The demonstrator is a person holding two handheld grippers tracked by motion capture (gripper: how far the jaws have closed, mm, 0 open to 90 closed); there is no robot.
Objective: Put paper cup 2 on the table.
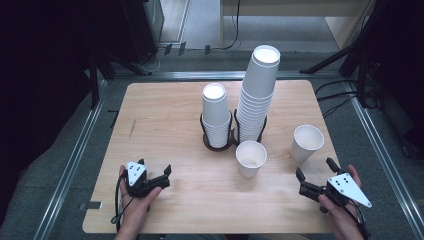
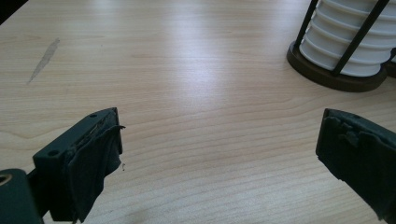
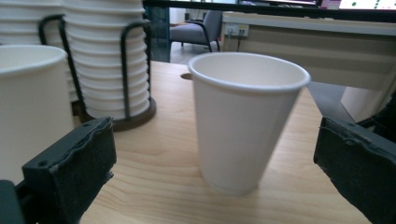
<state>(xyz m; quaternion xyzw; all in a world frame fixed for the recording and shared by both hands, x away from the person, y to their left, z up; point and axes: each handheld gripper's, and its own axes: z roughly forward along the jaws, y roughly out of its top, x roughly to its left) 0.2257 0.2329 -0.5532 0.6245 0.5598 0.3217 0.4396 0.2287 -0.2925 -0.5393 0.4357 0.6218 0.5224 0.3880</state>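
Two loose white paper cups stand upright on the wooden table (image 1: pixel 165 125): one near the middle (image 1: pixel 251 158), one to the right (image 1: pixel 306 142). Behind them, two black wire holders carry stacked cups, a short stack (image 1: pixel 215 114) and a tall stack (image 1: pixel 257 92). My left gripper (image 1: pixel 154 166) rests open near the front left with nothing between its jaws; the left gripper view shows it (image 2: pixel 222 126) over bare wood, the short stack (image 2: pixel 348 46) ahead to the right. My right gripper (image 1: pixel 315 168) is open just short of the right cup (image 3: pixel 245 121), which stands centred ahead of its jaws (image 3: pixel 217 128).
In the right gripper view the middle cup (image 3: pixel 28 102) rises at the left and the tall stack's holder (image 3: pixel 123 70) sits behind it. A dark streak (image 1: pixel 132 128) marks the table's left half. Metal rails (image 1: pixel 75 155) and stand legs surround the table.
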